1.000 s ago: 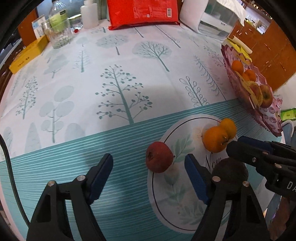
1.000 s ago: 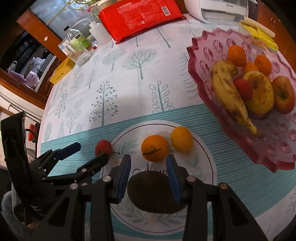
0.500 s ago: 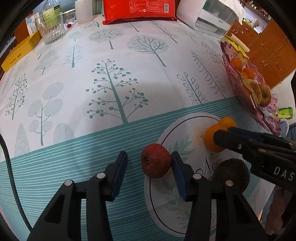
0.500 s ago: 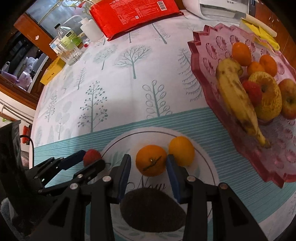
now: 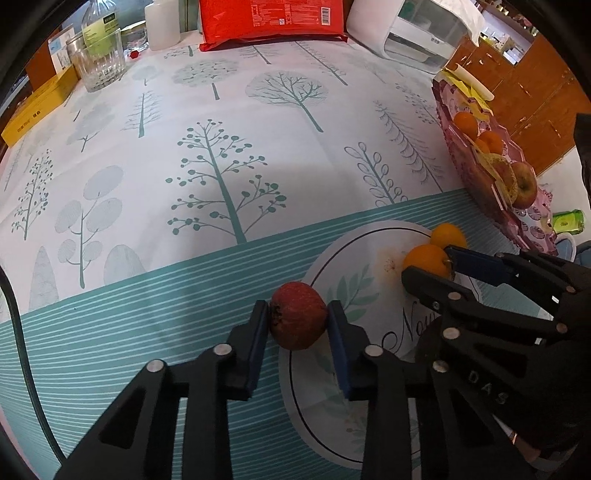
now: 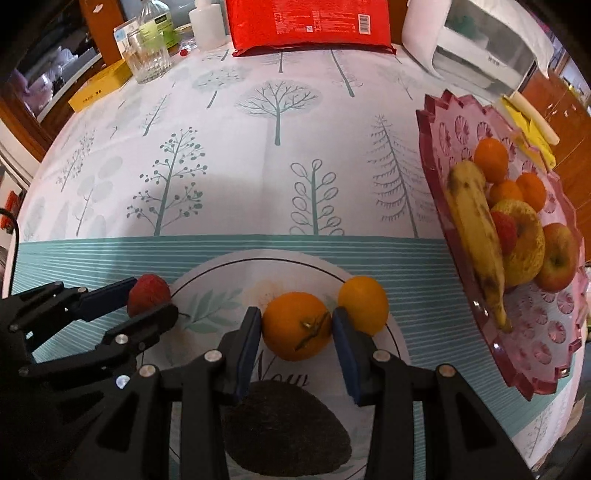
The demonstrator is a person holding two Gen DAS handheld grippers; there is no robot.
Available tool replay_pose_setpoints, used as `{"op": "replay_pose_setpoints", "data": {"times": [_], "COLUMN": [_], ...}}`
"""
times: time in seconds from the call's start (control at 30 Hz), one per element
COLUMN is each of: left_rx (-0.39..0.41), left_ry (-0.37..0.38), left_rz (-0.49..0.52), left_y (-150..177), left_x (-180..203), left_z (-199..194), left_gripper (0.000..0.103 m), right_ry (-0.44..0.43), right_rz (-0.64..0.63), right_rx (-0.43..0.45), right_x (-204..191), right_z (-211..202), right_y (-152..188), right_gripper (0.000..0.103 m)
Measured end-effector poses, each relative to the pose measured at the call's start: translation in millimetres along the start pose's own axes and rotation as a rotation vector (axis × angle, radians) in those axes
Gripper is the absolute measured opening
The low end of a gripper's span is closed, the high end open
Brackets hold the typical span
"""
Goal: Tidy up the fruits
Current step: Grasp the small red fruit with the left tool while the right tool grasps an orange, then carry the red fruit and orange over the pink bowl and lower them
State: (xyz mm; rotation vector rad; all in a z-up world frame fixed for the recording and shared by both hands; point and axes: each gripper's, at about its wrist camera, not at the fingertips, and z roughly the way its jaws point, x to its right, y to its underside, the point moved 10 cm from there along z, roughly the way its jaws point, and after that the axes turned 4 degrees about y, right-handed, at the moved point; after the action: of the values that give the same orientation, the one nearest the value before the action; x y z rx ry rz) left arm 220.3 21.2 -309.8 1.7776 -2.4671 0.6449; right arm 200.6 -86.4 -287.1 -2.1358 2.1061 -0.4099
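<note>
Left claw (image 5: 298,325) clamped on the small dark-red round fruit (image 5: 297,315) at the white leaf-printed round plate's (image 5: 369,258) rim, right claw (image 6: 295,332) narrowly parted around the stemmed orange (image 6: 297,325) on that plate: lift each straight up, avoiding neighbouring fruit.

Between the jaws, a matt, rough-skinned red fruit (image 5: 298,315); beyond, smooth printed tablecloth (image 5: 221,147), glossy pink cut-glass bowl (image 6: 554,314).

The letters "DAS" were read in pale print on the black body of the right gripper (image 5: 448,267). A cursive word beginning "Nou" was seen on the round printed emblem (image 6: 221,273) of the worktop's cloth. Print on the red package (image 6: 310,24) was too small to be read.
</note>
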Motion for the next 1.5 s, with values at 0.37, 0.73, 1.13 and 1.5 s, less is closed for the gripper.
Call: {"op": "replay_pose_setpoints", "data": {"times": [0.37,0.73,1.13,1.5], "left_rx": [0.041,0.129,0.207,0.293], "left_ry": [-0.015,-0.040,-0.027,-0.019], "left_rz": [-0.014,0.064,0.113,0.162], "left_y": [-0.7,0.8,-5.2,-46.3], "left_x": [-2.2,45.4,130.6,227.4], "left_z": [-28.1,-86.5,-128.2,-143.5], "left_gripper": [0.030,0.030,0.030,0.030], "right_ry": [-0.044,-0.132,-0.177,-0.160], "right_rz": [0.052,0.077,0.156,0.209], "right_rx": [0.054,0.164,0.250,0.384], "right_x": [8.9,17.8,91.9,201.3], "right_z": [-22.8,-80.0,-131.8,-185.1], "right_y": [0.5,5.9,28.1,21.8], "right_gripper": [0.038,0.038,0.038,0.038]}}
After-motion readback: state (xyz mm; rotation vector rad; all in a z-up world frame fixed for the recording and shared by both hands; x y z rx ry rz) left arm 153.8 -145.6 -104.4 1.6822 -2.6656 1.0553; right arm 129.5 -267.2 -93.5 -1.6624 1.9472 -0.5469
